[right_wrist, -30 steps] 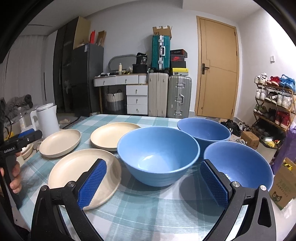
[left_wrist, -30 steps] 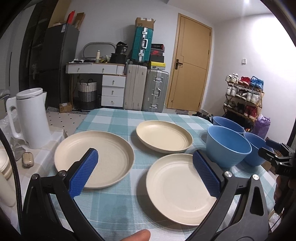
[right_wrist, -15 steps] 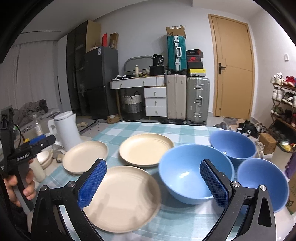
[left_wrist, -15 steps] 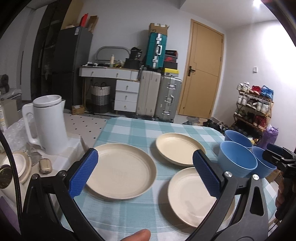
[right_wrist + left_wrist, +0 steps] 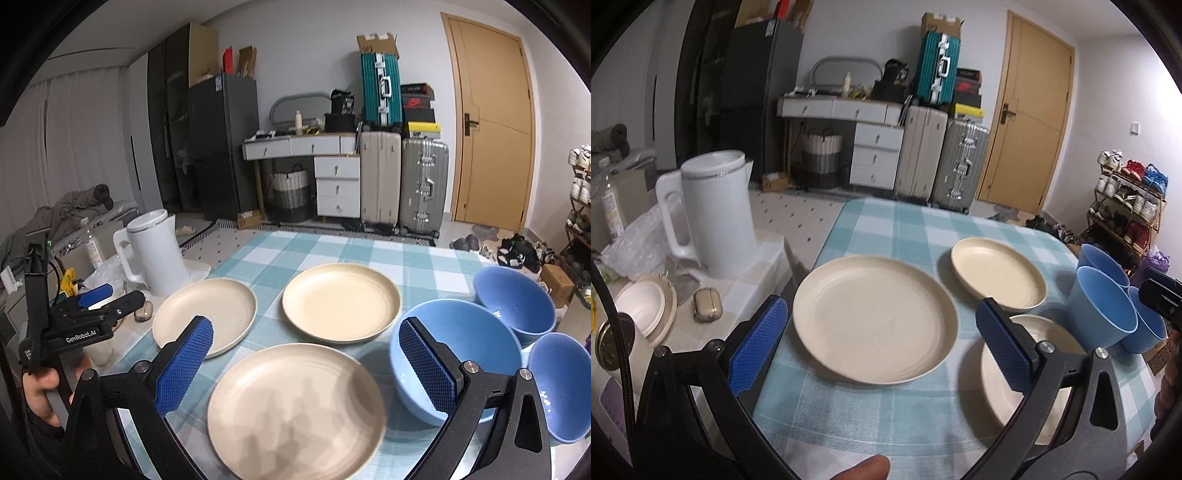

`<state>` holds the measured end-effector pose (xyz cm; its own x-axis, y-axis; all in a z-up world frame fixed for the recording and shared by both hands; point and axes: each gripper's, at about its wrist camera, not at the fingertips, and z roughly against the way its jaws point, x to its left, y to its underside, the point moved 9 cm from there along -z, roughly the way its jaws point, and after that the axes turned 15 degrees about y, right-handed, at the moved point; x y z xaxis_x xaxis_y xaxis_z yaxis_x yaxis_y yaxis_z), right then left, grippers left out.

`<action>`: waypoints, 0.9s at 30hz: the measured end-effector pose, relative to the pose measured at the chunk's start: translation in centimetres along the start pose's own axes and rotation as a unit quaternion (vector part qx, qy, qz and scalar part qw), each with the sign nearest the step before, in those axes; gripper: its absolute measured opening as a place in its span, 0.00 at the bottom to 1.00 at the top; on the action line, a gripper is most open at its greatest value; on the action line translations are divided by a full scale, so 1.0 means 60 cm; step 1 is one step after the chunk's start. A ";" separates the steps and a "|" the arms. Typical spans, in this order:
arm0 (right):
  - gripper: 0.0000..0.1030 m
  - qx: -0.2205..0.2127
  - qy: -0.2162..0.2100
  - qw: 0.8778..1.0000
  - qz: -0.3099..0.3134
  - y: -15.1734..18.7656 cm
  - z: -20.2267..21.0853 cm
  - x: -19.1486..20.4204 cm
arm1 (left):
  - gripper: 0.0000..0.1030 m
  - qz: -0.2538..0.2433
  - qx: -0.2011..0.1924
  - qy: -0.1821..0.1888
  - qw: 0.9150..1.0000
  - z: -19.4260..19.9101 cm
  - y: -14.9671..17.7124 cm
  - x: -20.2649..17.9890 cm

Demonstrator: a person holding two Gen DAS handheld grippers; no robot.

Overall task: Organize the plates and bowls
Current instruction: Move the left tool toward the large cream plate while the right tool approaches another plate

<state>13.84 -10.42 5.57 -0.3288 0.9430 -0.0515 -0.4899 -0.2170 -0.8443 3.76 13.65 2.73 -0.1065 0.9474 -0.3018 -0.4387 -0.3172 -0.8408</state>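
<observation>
Three cream plates lie on the checked tablecloth [image 5: 894,229]. In the left wrist view they are a left plate [image 5: 875,321], a far plate [image 5: 997,271] and a near right plate [image 5: 1045,373]. Three blue bowls stand at the right: a near bowl [image 5: 458,354], a far bowl [image 5: 517,302] and a right bowl [image 5: 561,384]. My left gripper [image 5: 882,350] is open and empty, just above the left plate's near edge. My right gripper [image 5: 306,369] is open and empty above the near plate [image 5: 295,410], with its right finger in front of the near bowl.
A white kettle [image 5: 716,210] stands on a side counter left of the table, beside a small case [image 5: 708,304] and a stack of white dishes [image 5: 642,310]. Suitcases [image 5: 938,158], a drawer desk and a door are behind. A shoe rack [image 5: 1126,199] is at the right.
Both grippers have shifted left. The left one now faces the left plate instead of the gap between plates. The right one now faces the near plate instead of the near bowl. Both stayed open.
</observation>
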 end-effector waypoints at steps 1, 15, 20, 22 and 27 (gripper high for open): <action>1.00 0.004 -0.001 1.000 0.001 0.001 -0.006 0.007 | 0.99 0.004 0.004 -0.001 1.000 -0.003 0.002 0.008; 1.00 0.064 -0.022 0.997 0.027 0.006 -0.109 0.121 | 0.99 0.065 0.043 -0.036 0.996 -0.065 0.045 0.132; 1.00 0.086 -0.035 0.995 0.031 0.015 -0.147 0.150 | 0.99 0.086 0.062 -0.041 0.993 -0.082 0.066 0.166; 0.99 0.097 -0.038 0.994 0.032 0.020 -0.162 0.158 | 0.99 0.093 0.071 -0.041 0.992 -0.089 0.076 0.175; 0.91 0.124 -0.054 0.990 0.034 0.033 -0.206 0.179 | 0.96 0.112 0.090 -0.030 0.989 -0.114 0.095 0.184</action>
<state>19.32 2.38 -3.25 -0.4451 0.8948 -0.0358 -0.6420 -0.3468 -0.6838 6.18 21.99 -8.45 -0.2691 0.8567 -0.4400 -0.5494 -0.5118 -0.6605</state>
